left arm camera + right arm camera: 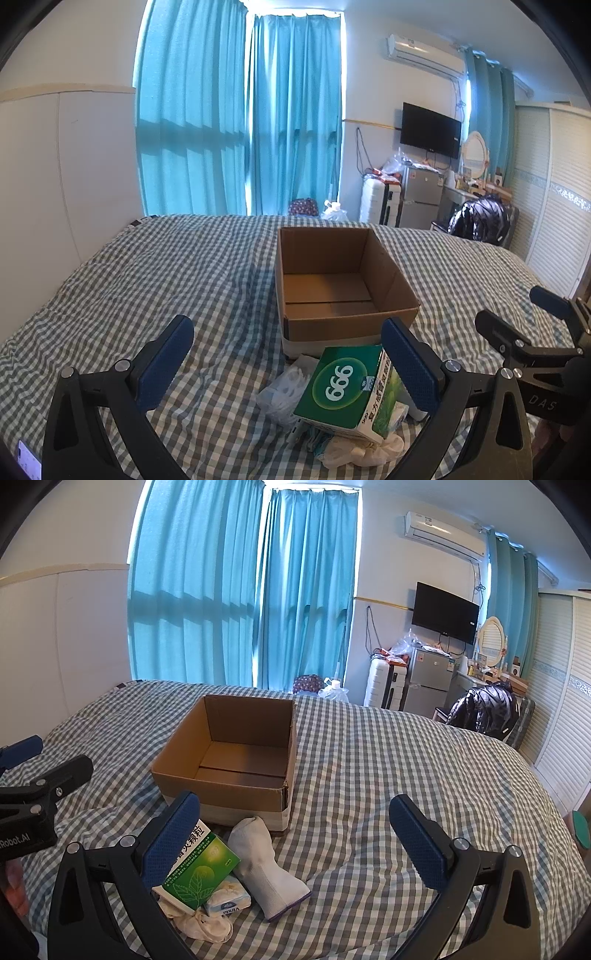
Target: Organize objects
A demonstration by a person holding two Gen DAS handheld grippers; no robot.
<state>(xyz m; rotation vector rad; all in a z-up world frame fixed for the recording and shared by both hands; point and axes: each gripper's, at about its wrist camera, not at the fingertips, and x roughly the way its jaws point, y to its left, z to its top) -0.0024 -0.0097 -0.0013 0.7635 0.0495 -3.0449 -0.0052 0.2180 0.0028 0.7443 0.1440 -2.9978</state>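
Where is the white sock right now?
In the right wrist view the white sock lies on the checked bedspread, just in front of the cardboard box and right beside the green medicine box.

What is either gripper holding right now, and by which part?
Nothing. The left gripper and right gripper both stand open above the checked bedspread, gripping nothing.

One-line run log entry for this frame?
stage: pre-grasp | left hand-held gripper: open, empty | right hand-held gripper: open, empty | cardboard box: empty | green box, sock: on bed
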